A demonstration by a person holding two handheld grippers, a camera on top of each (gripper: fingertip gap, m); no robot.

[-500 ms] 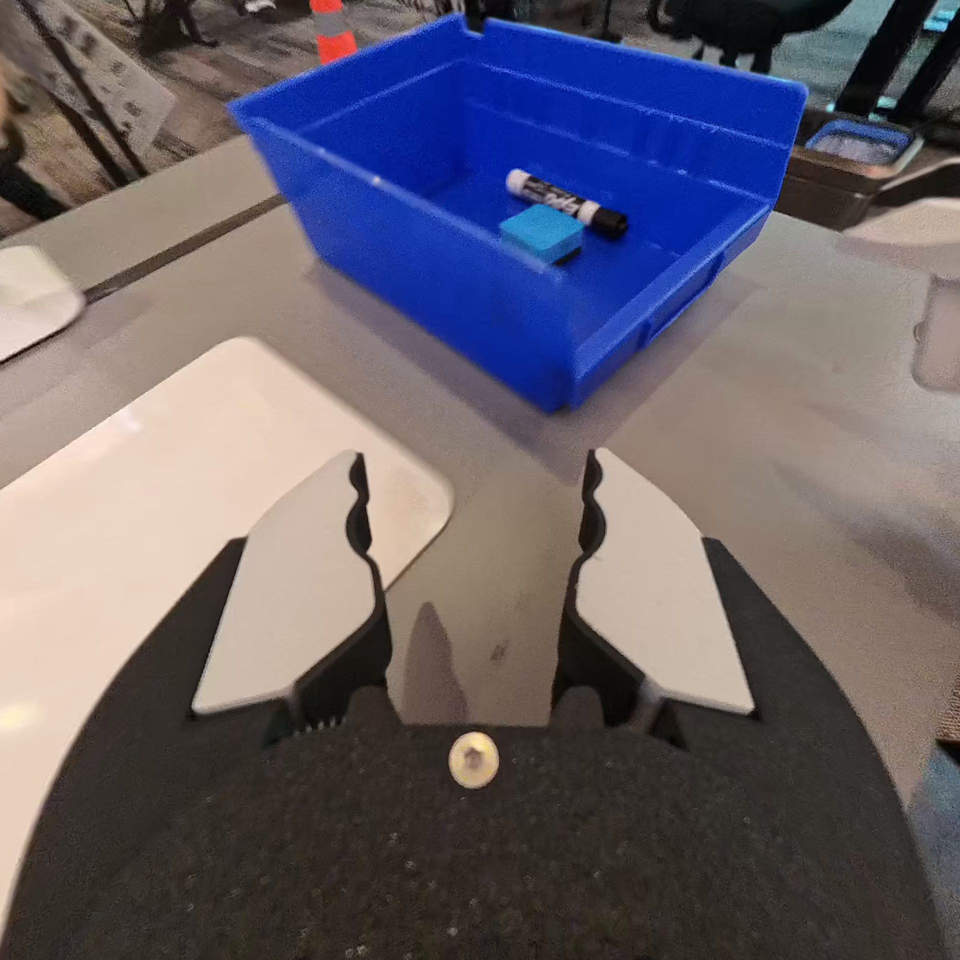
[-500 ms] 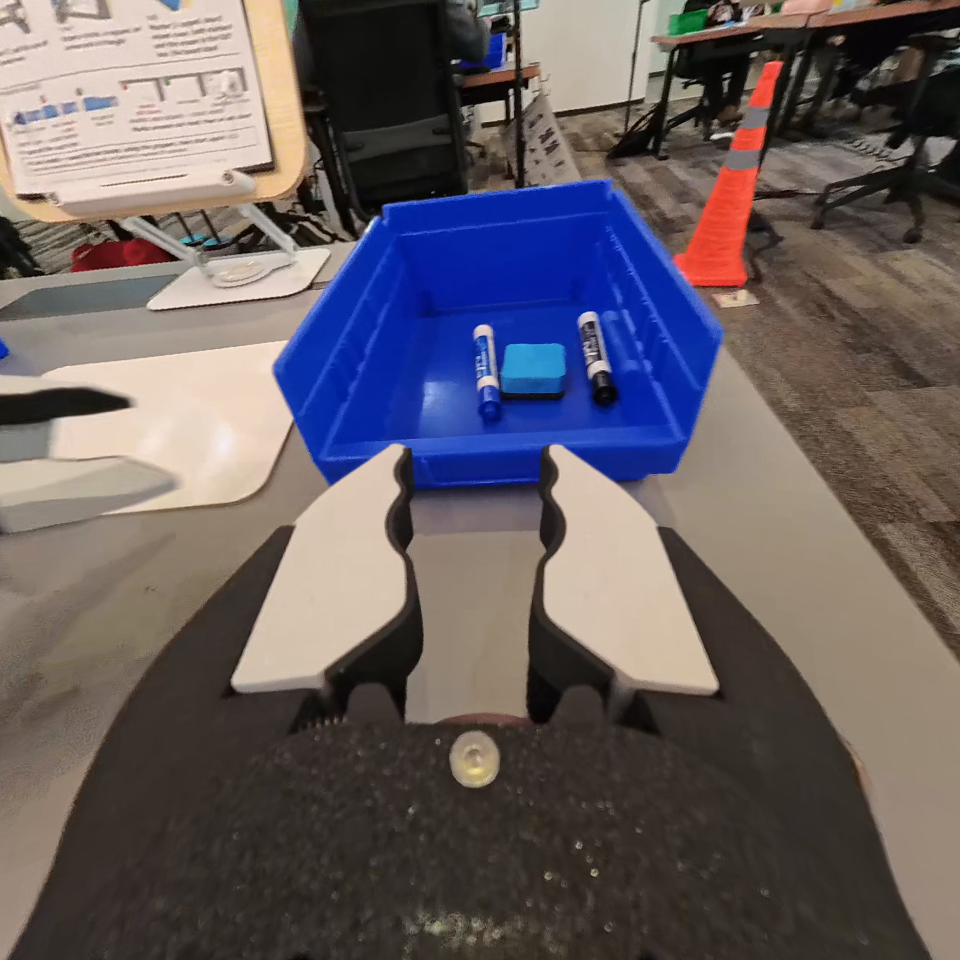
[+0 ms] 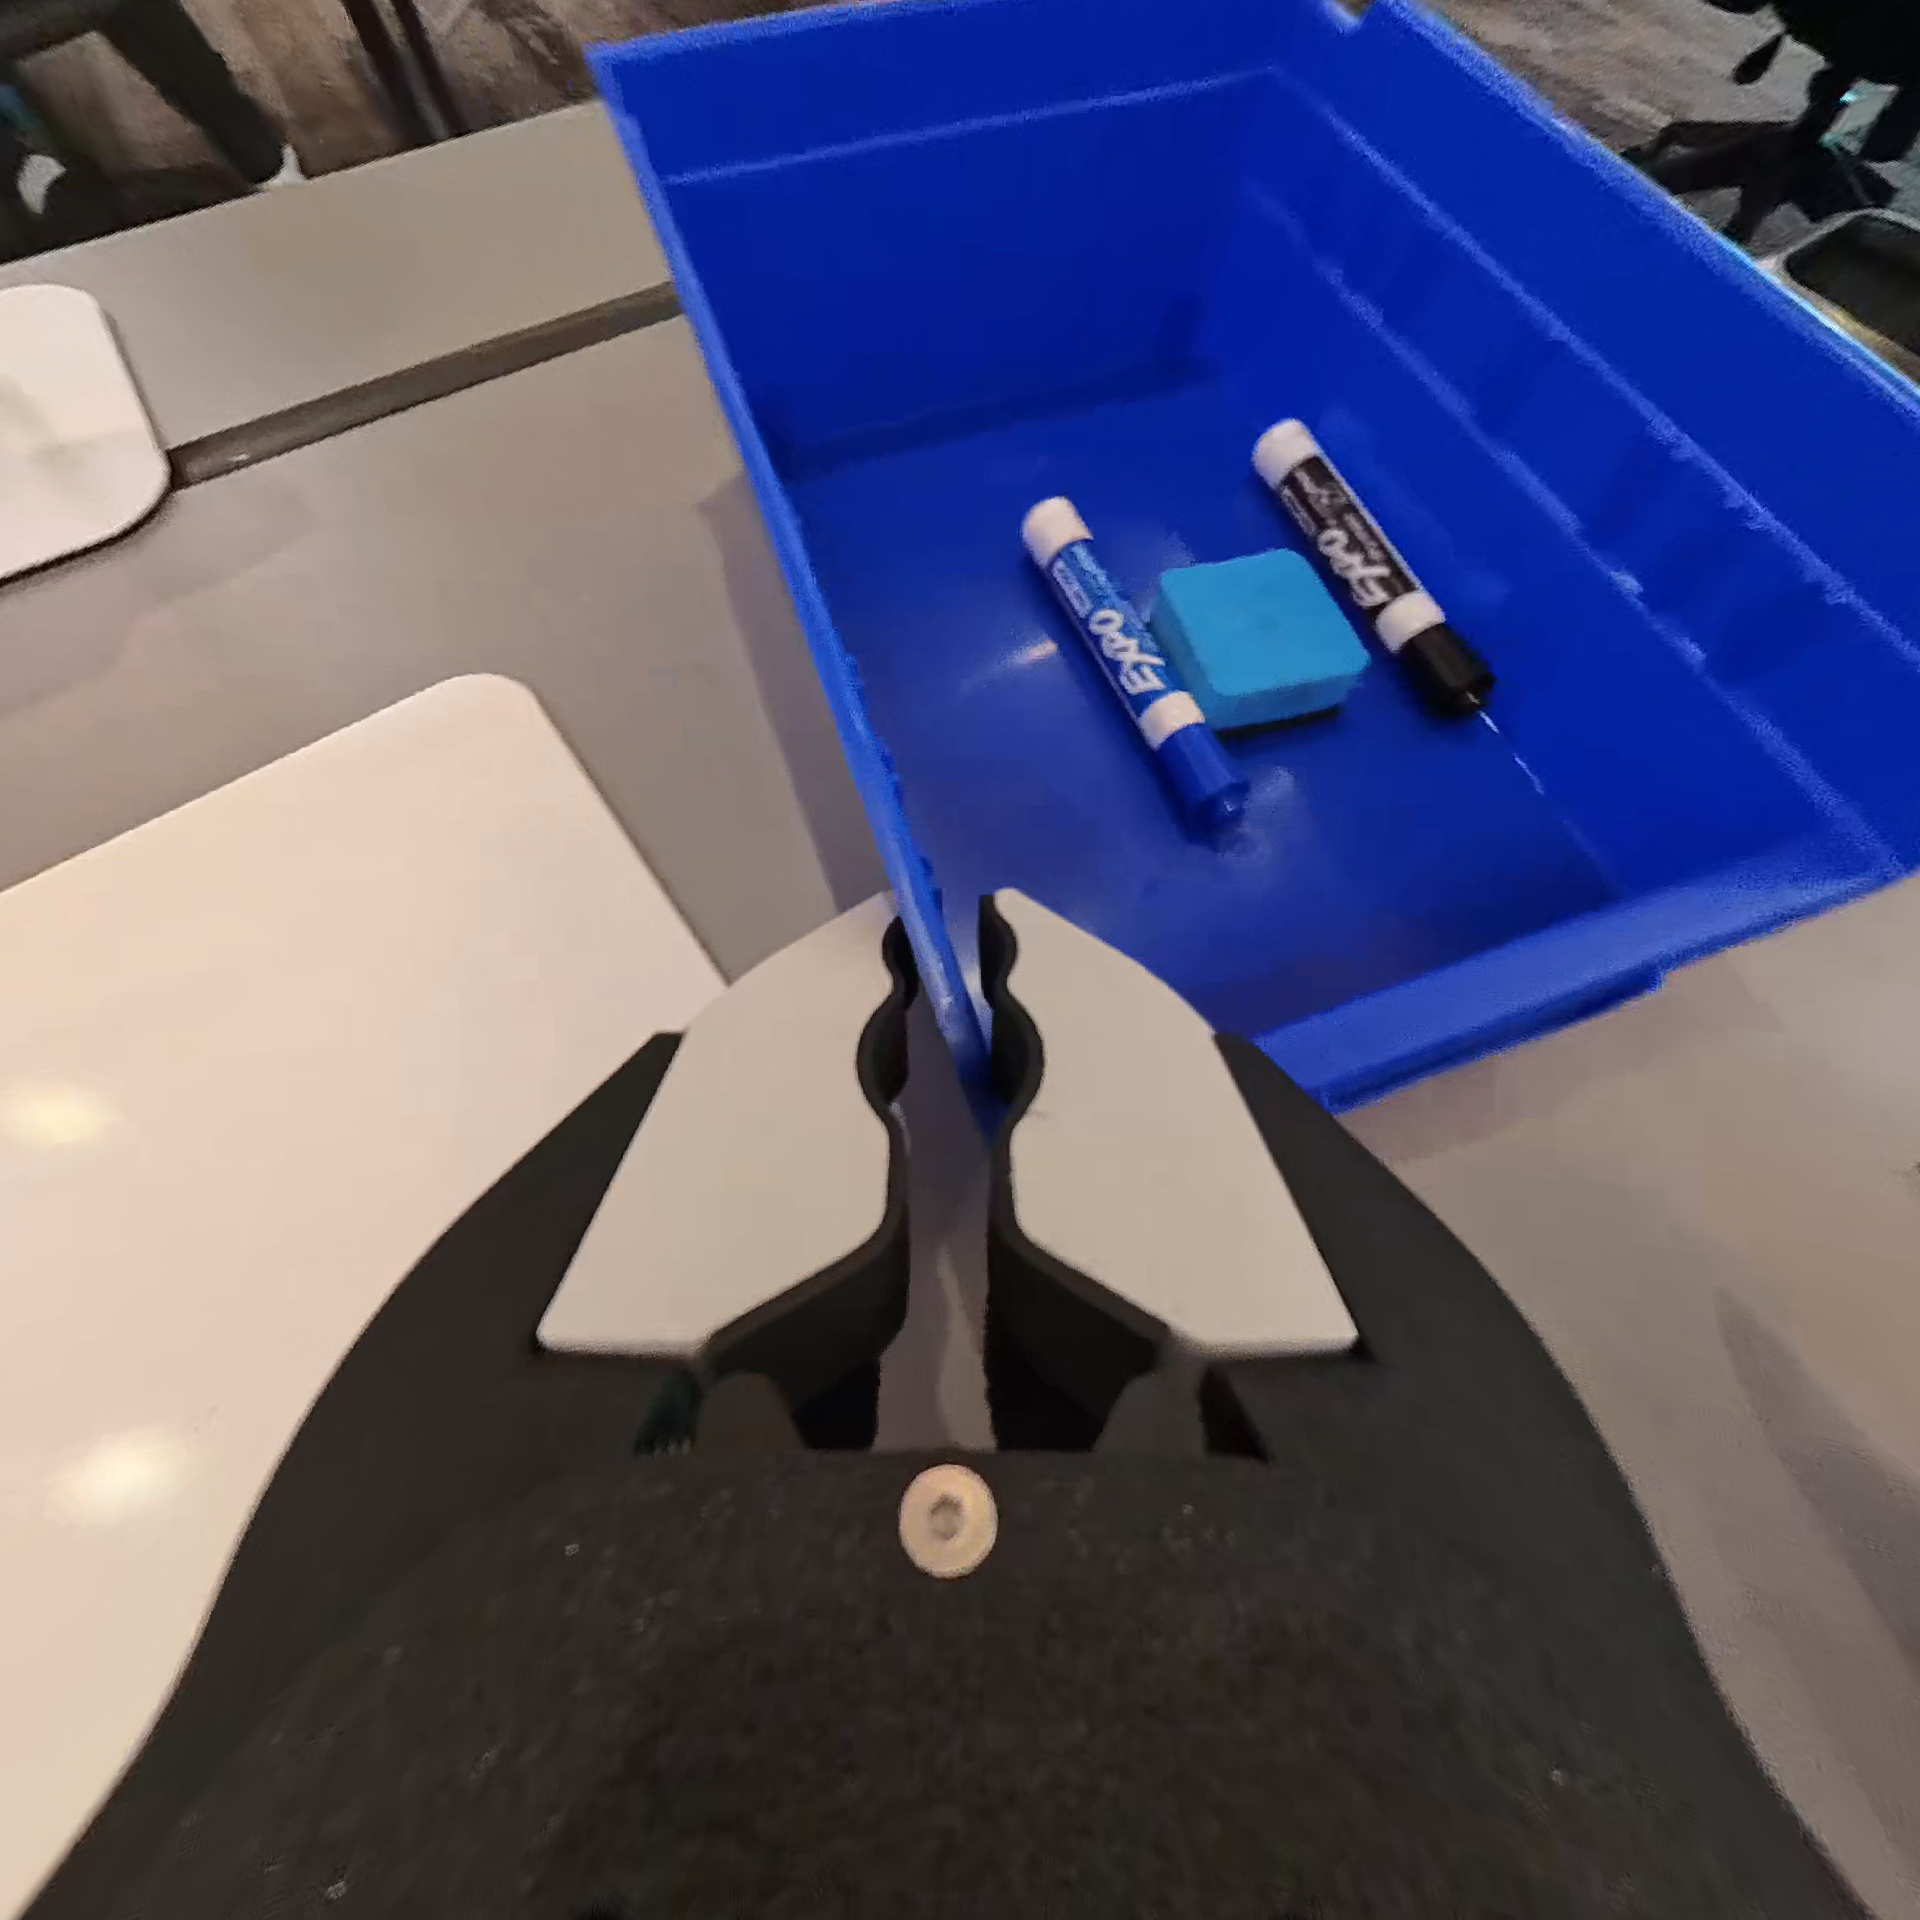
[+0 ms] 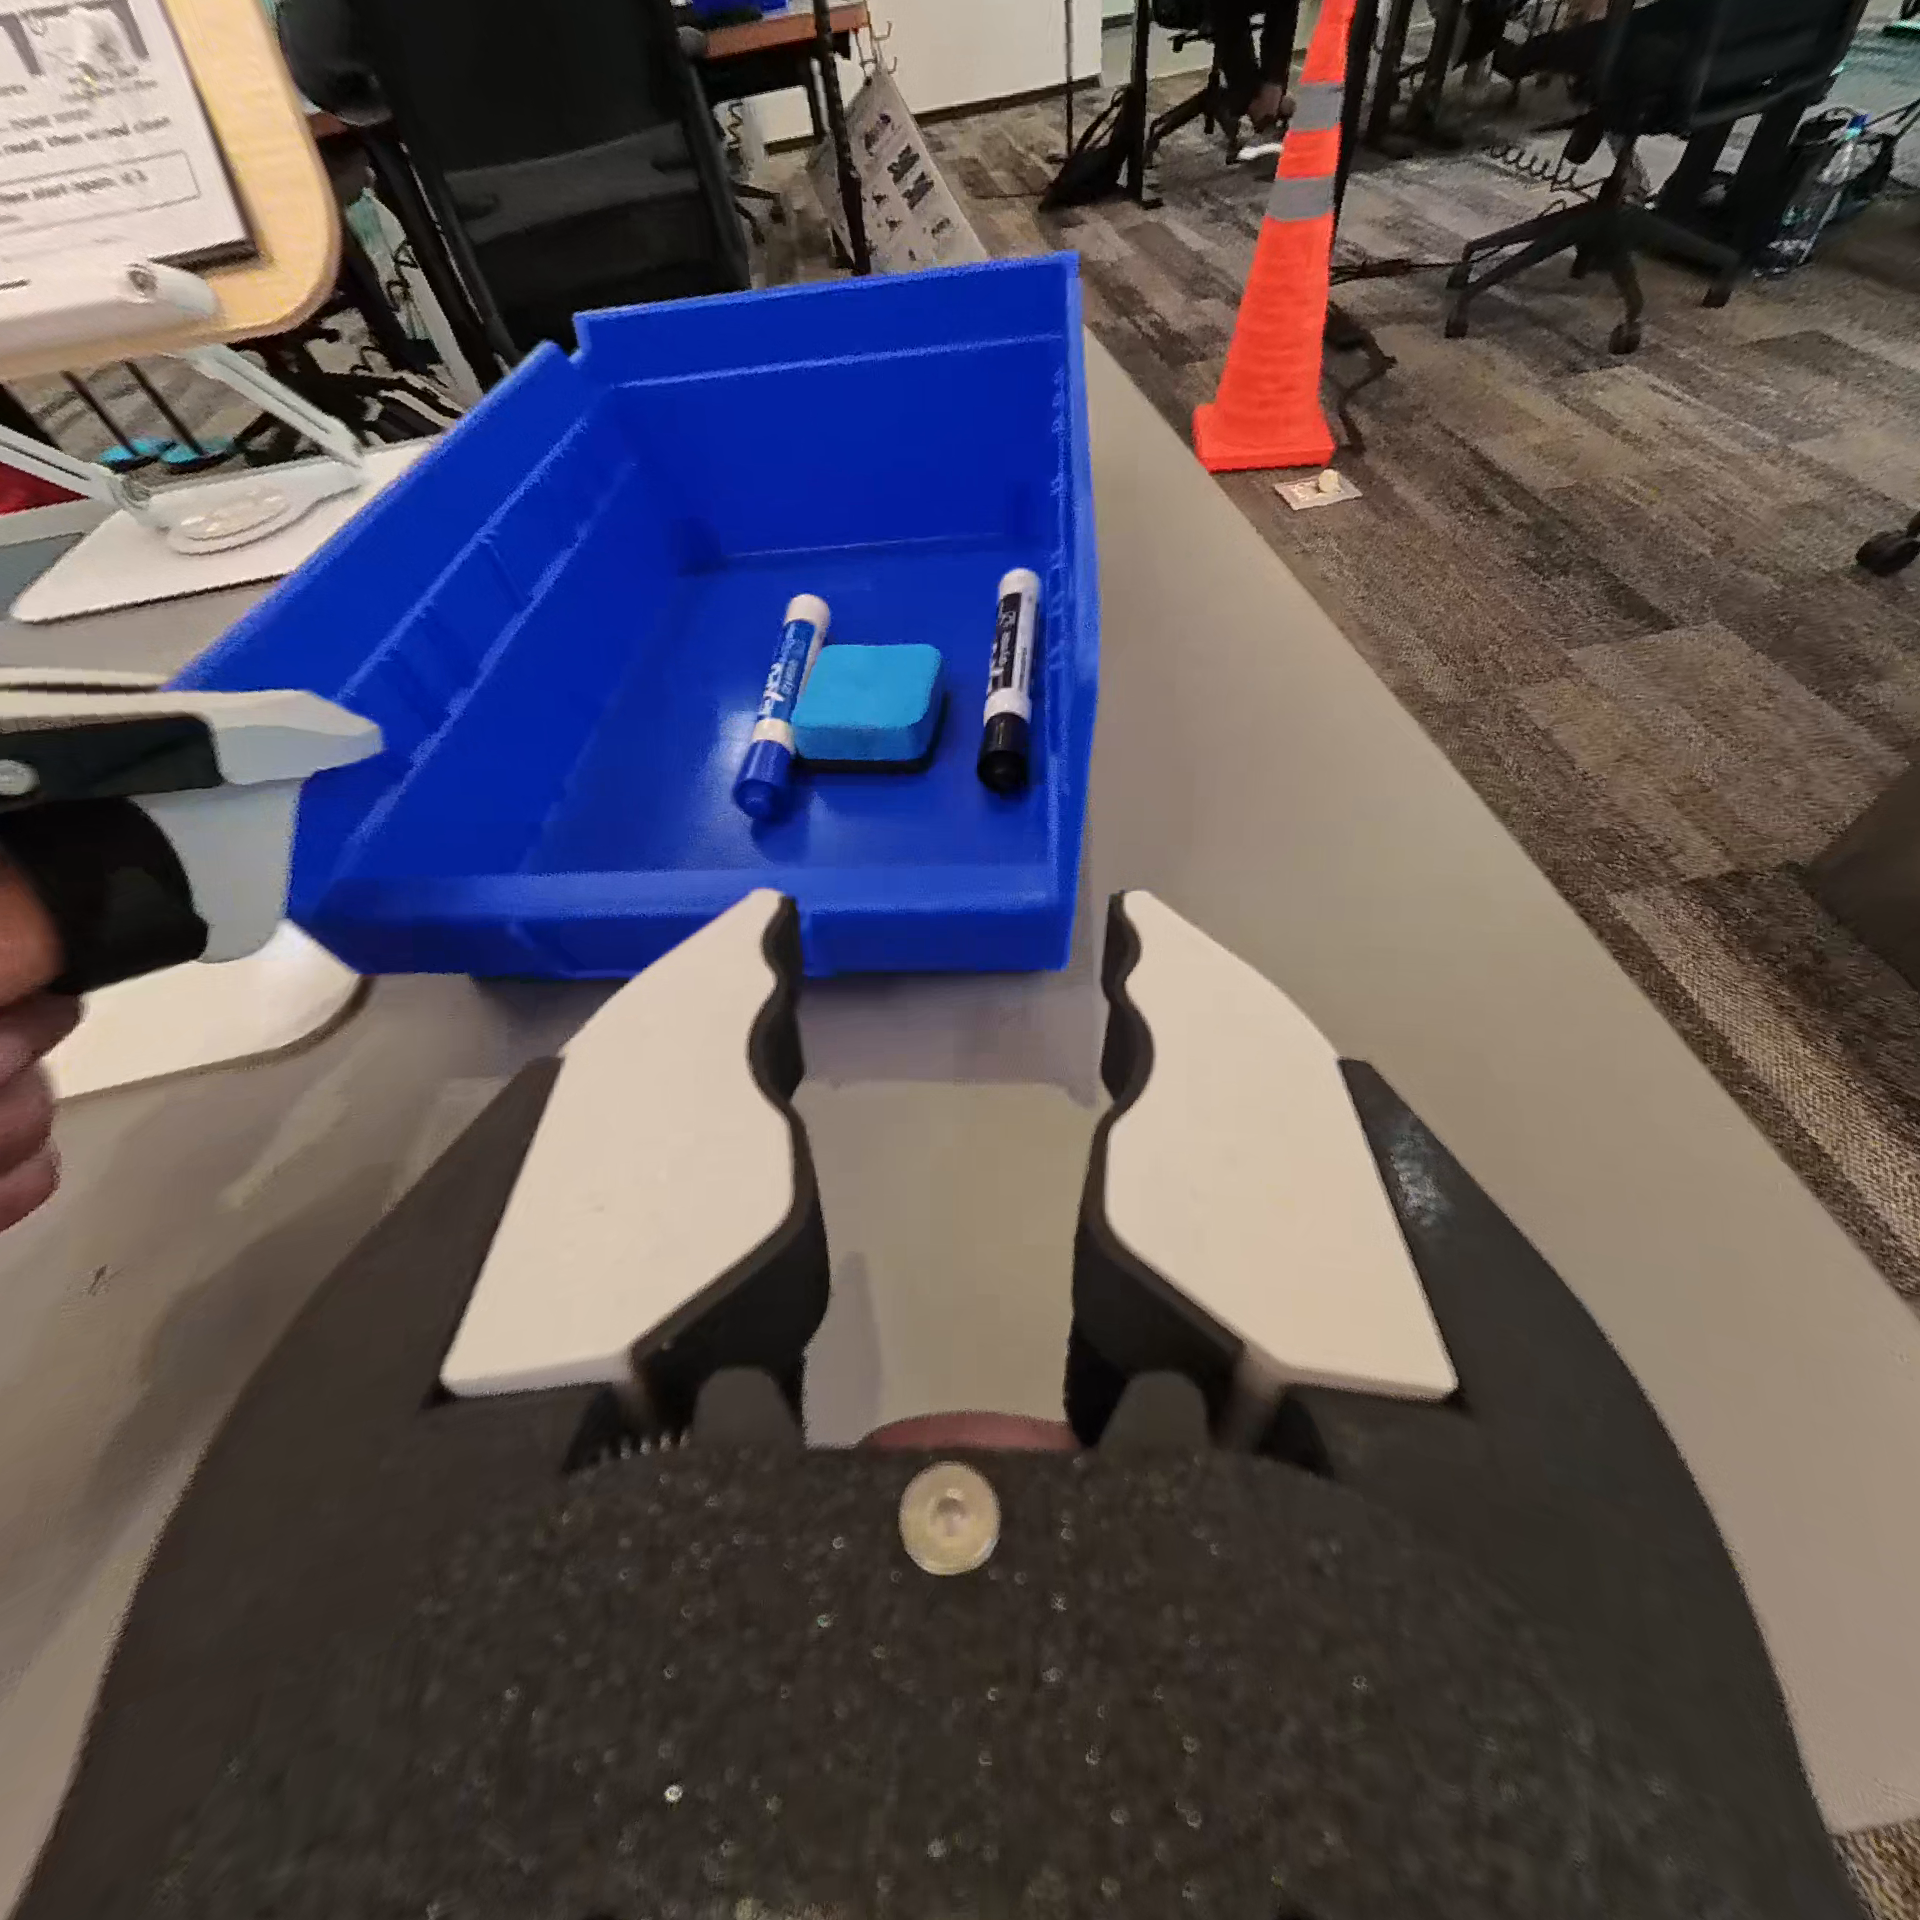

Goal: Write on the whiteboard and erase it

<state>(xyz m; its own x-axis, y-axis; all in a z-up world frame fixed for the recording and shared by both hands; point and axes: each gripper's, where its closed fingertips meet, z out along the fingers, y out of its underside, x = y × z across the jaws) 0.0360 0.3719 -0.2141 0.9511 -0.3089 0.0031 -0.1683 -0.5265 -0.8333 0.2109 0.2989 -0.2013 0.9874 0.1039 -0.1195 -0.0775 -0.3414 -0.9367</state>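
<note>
Hand-held gripper (image 4: 951, 935): black grainy body, pale grey fingers (image 4: 665, 1143), silver screw (image 4: 949, 1521).

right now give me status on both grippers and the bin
Left gripper shut on blue bin side wall. Right gripper open, empty, short of bin. Blue marker, eraser, black marker inside, unobstructed.

Two markers, one blue (image 3: 1125, 659) and one black (image 3: 1367, 565); one blue eraser (image 3: 1255, 642); one blue bin (image 3: 1621, 499); one whiteboard (image 3: 312, 997); one orange traffic cone (image 4: 1283, 270).
</note>
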